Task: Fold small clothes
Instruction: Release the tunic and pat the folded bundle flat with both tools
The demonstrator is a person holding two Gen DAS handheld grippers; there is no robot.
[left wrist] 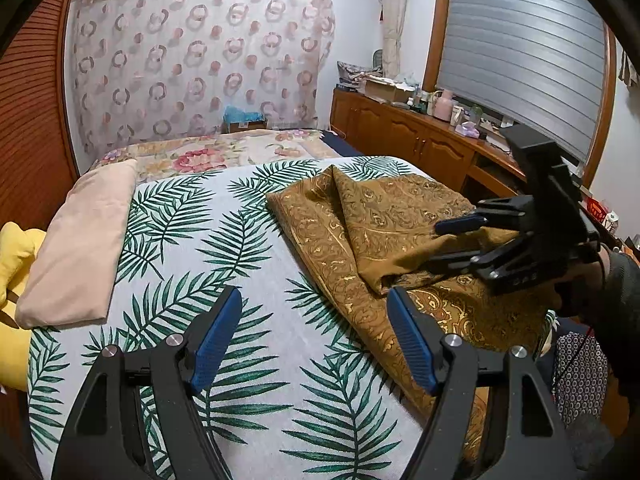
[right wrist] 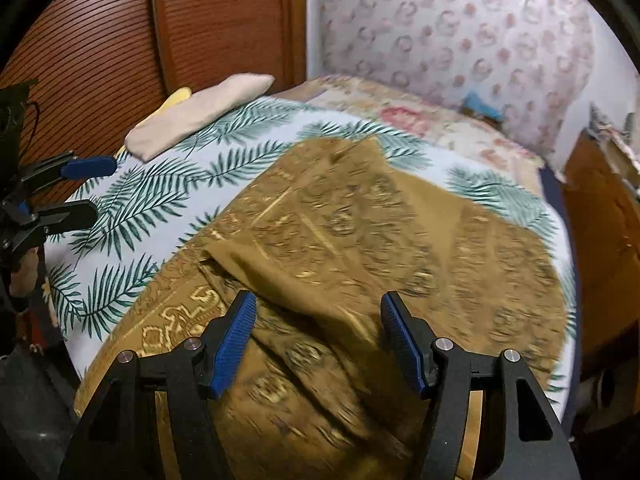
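A brown cloth with a gold paisley pattern (left wrist: 400,236) lies rumpled and partly folded over on the palm-leaf bedspread (left wrist: 224,248); it fills the middle of the right wrist view (right wrist: 360,248). My left gripper (left wrist: 316,296) is open and empty above the bedspread, just left of the cloth's near edge. It also shows at the left edge of the right wrist view (right wrist: 90,190). My right gripper (right wrist: 318,300) is open and empty, hovering just above the cloth. It shows from the side in the left wrist view (left wrist: 448,244), over the cloth's right part.
A folded beige cloth (left wrist: 80,248) and something yellow (left wrist: 12,264) lie at the bed's left edge. A floral bedcover (left wrist: 208,152) lies beyond. A wooden cabinet with clutter (left wrist: 424,136) stands on the right, a slatted wooden door (right wrist: 120,40) on the left.
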